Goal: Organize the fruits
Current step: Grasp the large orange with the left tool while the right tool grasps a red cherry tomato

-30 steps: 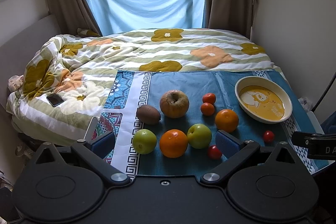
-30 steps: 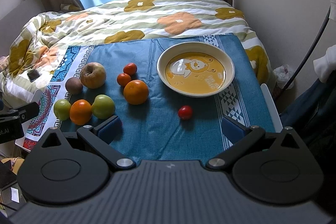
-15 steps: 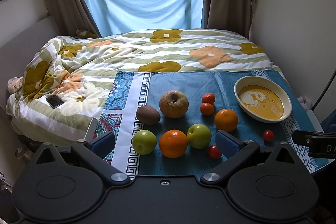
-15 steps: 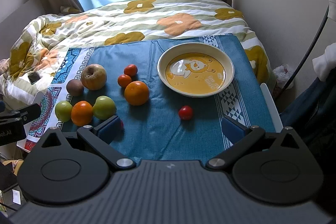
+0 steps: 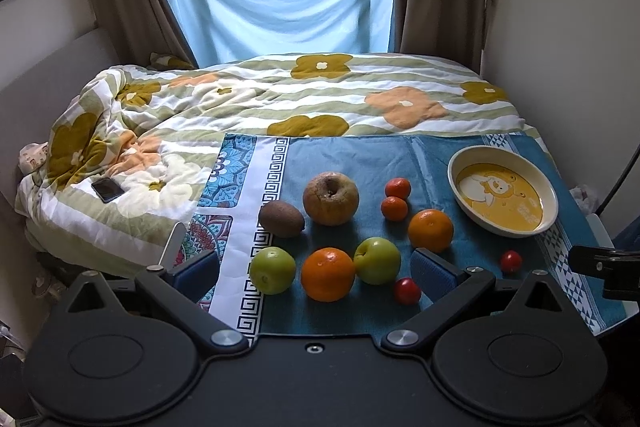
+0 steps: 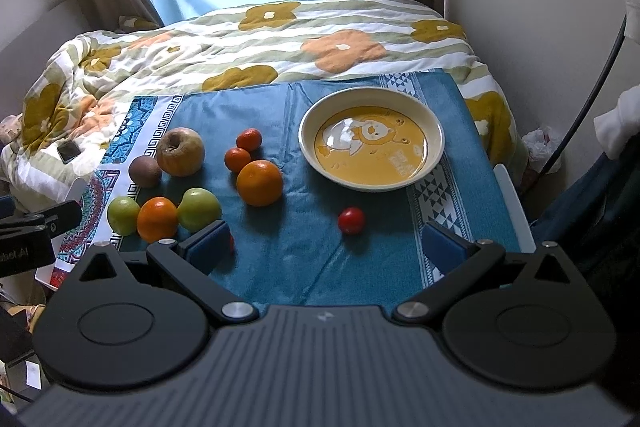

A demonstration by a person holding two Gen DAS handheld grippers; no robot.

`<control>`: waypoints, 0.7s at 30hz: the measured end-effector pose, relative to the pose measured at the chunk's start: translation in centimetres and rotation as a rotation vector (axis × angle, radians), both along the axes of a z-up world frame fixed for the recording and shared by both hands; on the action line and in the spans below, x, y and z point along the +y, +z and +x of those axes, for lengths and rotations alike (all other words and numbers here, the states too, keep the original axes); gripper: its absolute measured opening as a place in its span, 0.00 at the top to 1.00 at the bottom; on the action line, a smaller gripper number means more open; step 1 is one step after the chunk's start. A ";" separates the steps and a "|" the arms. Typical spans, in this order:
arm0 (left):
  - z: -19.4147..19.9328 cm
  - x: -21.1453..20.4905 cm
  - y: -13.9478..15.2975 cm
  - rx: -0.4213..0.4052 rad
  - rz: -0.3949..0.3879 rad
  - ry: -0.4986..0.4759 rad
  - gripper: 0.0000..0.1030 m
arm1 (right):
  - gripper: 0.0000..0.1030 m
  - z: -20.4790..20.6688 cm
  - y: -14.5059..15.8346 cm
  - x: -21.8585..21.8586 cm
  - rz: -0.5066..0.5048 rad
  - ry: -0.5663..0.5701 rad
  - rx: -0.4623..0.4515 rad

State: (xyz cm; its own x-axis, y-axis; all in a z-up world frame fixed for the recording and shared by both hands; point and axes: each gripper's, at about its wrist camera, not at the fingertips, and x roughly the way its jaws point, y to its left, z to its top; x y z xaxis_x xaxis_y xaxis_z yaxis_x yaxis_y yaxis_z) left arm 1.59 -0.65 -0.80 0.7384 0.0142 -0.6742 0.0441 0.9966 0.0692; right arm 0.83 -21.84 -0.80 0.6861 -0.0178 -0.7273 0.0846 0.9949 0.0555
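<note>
Fruit lies on a blue cloth (image 5: 360,155) (image 6: 280,259): a brown apple (image 5: 330,198) (image 6: 179,151), a kiwi (image 5: 281,219) (image 6: 145,171), two green apples (image 5: 272,270) (image 5: 377,261), two oranges (image 5: 328,273) (image 5: 430,230) (image 6: 259,182), two small tangerines (image 5: 394,207) (image 6: 237,159) and two cherry tomatoes (image 5: 407,290) (image 5: 511,261) (image 6: 351,220). A cream bowl (image 5: 550,195) (image 6: 434,131) with an orange bear picture stands empty at the right. My left gripper (image 5: 314,269) is open above the near fruit row. My right gripper (image 6: 326,247) is open, near the lone tomato.
The cloth covers a small table in front of a bed with a flowered quilt (image 5: 304,95). A phone (image 5: 107,189) lies on the quilt at the left. A wall (image 6: 540,7) stands close on the right. A black cable (image 6: 592,95) hangs at the right.
Both views have shifted slightly; the scene sits a little lower in frame. No fruit has moved and both grippers stay open.
</note>
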 end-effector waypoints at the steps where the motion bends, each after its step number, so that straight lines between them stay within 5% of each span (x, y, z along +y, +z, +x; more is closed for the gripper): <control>1: 0.2 -0.3 -0.1 0.001 0.000 0.001 0.00 | 0.00 0.2 0.0 -0.2 -0.001 0.004 -0.001; 10: 2.6 -3.8 -2.3 0.031 0.030 0.014 0.00 | 0.00 2.8 -2.2 -3.7 0.024 0.065 0.025; 21: 8.2 -8.0 -8.1 0.073 0.047 -0.071 0.00 | 0.00 6.5 -8.7 -6.6 0.050 0.105 0.058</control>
